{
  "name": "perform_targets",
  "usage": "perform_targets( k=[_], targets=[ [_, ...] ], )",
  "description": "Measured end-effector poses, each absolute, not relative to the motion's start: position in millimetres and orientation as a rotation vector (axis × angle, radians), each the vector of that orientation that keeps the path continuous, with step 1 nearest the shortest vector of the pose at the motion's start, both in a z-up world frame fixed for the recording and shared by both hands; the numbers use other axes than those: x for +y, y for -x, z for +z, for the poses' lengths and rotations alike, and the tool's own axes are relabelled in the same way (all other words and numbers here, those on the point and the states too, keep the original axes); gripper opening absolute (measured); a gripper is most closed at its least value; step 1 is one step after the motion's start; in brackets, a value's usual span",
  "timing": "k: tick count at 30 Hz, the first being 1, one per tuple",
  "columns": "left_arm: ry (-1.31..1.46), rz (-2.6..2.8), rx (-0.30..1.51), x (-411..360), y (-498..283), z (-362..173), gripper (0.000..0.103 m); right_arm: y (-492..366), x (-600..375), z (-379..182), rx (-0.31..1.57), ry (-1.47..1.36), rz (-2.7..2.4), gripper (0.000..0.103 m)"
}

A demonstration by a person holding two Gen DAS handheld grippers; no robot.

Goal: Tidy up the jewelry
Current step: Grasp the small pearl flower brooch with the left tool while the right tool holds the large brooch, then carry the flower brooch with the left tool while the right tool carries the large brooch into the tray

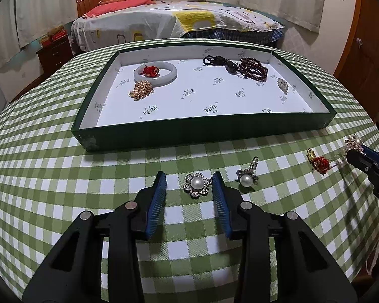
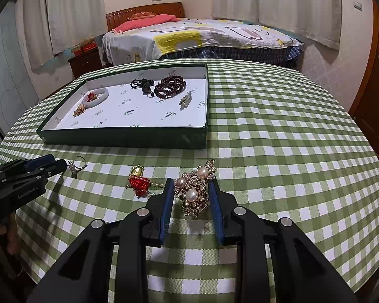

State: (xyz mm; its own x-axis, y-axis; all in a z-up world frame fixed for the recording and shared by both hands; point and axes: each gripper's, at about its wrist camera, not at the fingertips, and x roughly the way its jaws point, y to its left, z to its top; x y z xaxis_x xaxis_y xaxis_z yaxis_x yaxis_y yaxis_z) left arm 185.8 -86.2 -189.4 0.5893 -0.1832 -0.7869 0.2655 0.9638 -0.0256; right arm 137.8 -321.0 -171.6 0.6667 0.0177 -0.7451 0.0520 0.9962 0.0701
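A green tray (image 1: 204,136) with white lining holds a white bangle (image 1: 155,73), a gold chain (image 1: 141,90), a black cord (image 1: 218,61), dark red beads (image 1: 254,68) and a small brooch (image 1: 282,84). On the checked cloth in front lie a pearl flower brooch (image 1: 197,184), a pearl ring (image 1: 247,178) and a red rose pendant (image 1: 319,162). My left gripper (image 1: 189,180) is open, its fingers either side of the flower brooch. My right gripper (image 2: 192,189) is open around a gold brooch with three pearls (image 2: 195,189). The rose pendant (image 2: 139,180) lies to its left.
The table has a green and white checked cloth (image 2: 290,151). The tray (image 2: 123,136) sits at its far left in the right wrist view. A bed (image 1: 169,20) and a wooden nightstand (image 1: 54,54) stand behind the table. A wooden door (image 2: 376,101) is at the right.
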Motion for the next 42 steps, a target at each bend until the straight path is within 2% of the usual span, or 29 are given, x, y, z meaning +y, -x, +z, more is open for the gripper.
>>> perform_targets(
  k=[3, 6, 31, 42],
  targets=[
    [-0.101, -0.269, 0.902, -87.0, -186.0, -189.5, 0.024, -138.8, -320.6, -174.0, 0.845, -0.090, -0.017, 0.029],
    [-0.102, -0.278, 0.902, -87.8, -186.1, -189.5, 0.021, -139.2, -320.8, -174.8, 0.846, -0.089, -0.015, 0.029],
    [-0.078, -0.269, 0.886, -81.5, -183.6, -184.2, 0.020, -136.9, -318.6, -173.0, 0.830, -0.075, -0.017, 0.029],
    [-0.039, -0.271, 0.785, -67.3, -172.1, -142.0, 0.020, -130.8, -308.5, -141.6, 0.753, -0.073, 0.013, 0.029]
  ],
)
